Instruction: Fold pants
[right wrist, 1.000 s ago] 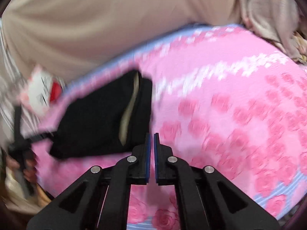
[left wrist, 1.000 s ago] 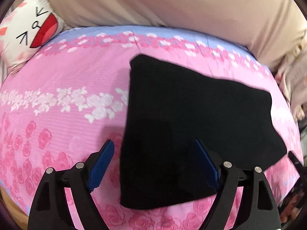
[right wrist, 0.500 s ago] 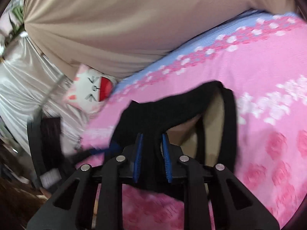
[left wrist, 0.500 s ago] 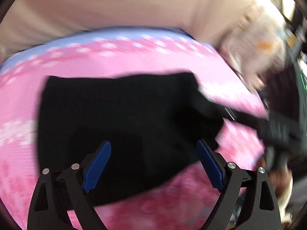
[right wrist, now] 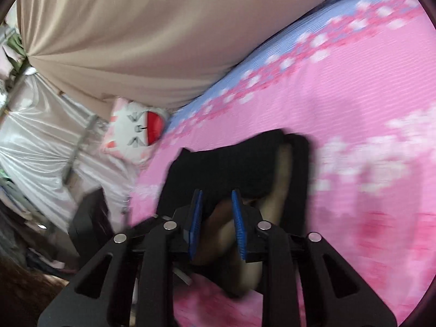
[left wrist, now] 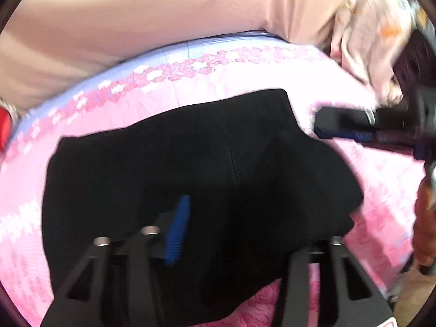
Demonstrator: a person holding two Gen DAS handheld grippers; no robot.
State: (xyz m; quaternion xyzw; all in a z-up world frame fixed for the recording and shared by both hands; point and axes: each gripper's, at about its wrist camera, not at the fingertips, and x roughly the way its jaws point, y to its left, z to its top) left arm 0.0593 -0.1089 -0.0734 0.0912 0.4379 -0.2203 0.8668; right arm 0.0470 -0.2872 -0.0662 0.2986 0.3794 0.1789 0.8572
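Black pants [left wrist: 190,169] lie folded on the pink floral bedspread [left wrist: 368,190]. My left gripper [left wrist: 234,234] is over their near edge, jaws apart; one blue pad [left wrist: 177,229] shows and cloth hides the other finger. In the left wrist view my right gripper [left wrist: 324,129] sits at the pants' right corner. In the right wrist view the right gripper [right wrist: 216,215] has its jaws partly open around the pants' [right wrist: 231,169] raised edge, where a tan lining [right wrist: 280,190] shows.
A beige curtain [right wrist: 136,41] hangs behind the bed. A white cat-face pillow [right wrist: 136,133] lies at the bed's left end. Pale crumpled cloth [left wrist: 365,43] is heaped at the right end. A hand [left wrist: 425,218] shows at the right edge.
The left gripper has moved lower onto the pants, and its right finger is now hidden by cloth. The right gripper's jaws have spread wider around the pants' edge.
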